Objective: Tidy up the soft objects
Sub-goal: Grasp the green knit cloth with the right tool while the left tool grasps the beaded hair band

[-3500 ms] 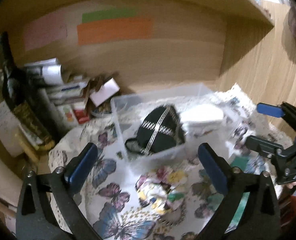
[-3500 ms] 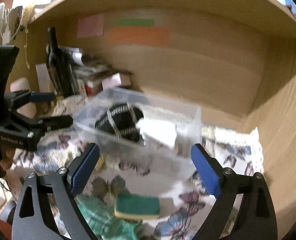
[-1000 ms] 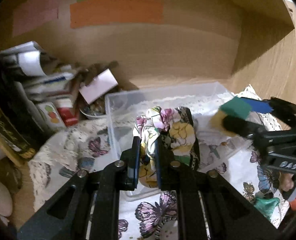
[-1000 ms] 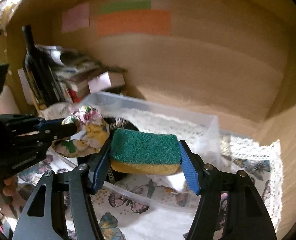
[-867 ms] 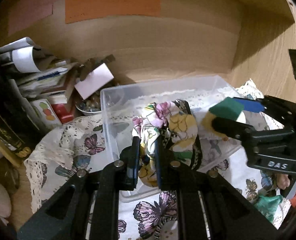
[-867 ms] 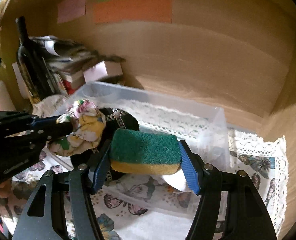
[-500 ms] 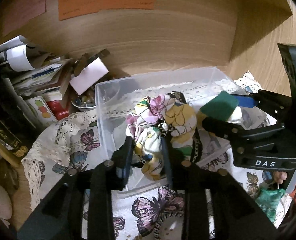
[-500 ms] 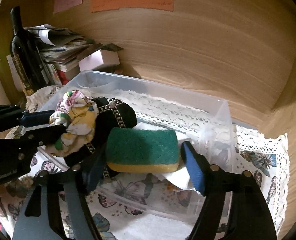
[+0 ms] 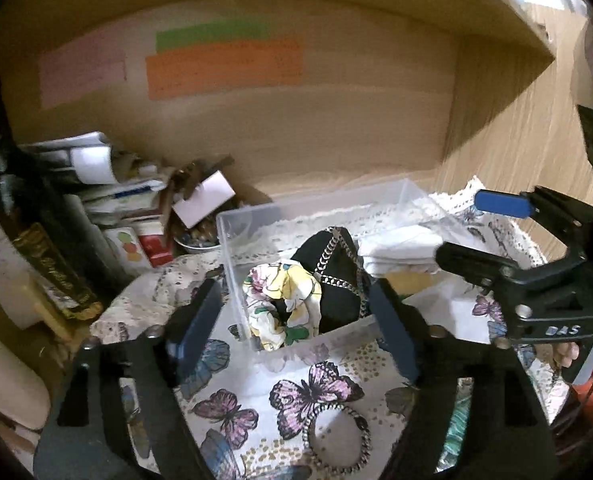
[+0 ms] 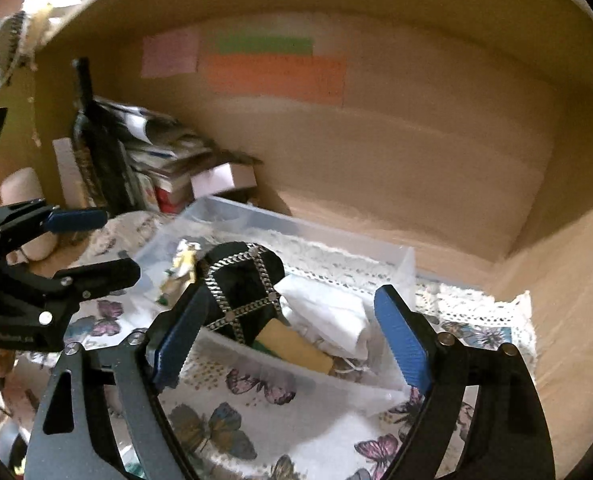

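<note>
A clear plastic bin (image 9: pixel 232 236) (image 10: pixel 406 258) stands on the butterfly cloth. In it lie a floral scrunchie (image 9: pixel 282 300) (image 10: pixel 182 266), a black pouch with silver chain (image 9: pixel 332 276) (image 10: pixel 242 280), a white folded cloth (image 9: pixel 396 248) (image 10: pixel 328 312) and a yellow-green sponge (image 10: pixel 292 346) (image 9: pixel 410 282). My left gripper (image 9: pixel 296 328) is open and empty in front of the bin. My right gripper (image 10: pixel 292 336) is open and empty, just before the bin's near wall; it also shows in the left wrist view (image 9: pixel 480 232).
A dark bottle (image 9: pixel 36 240) (image 10: pixel 92 140), stacked papers and boxes (image 9: pixel 128 208) (image 10: pixel 164 168) crowd the left back corner. A chain bracelet (image 9: pixel 336 438) lies on the cloth near me. A green cloth (image 9: pixel 458 428) lies at the right. Wooden shelf walls enclose the back and right.
Both grippers opened and pulled back from the bin. The scrunchie dropped into the bin's left front corner and the sponge landed in the bin beside the pouch.
</note>
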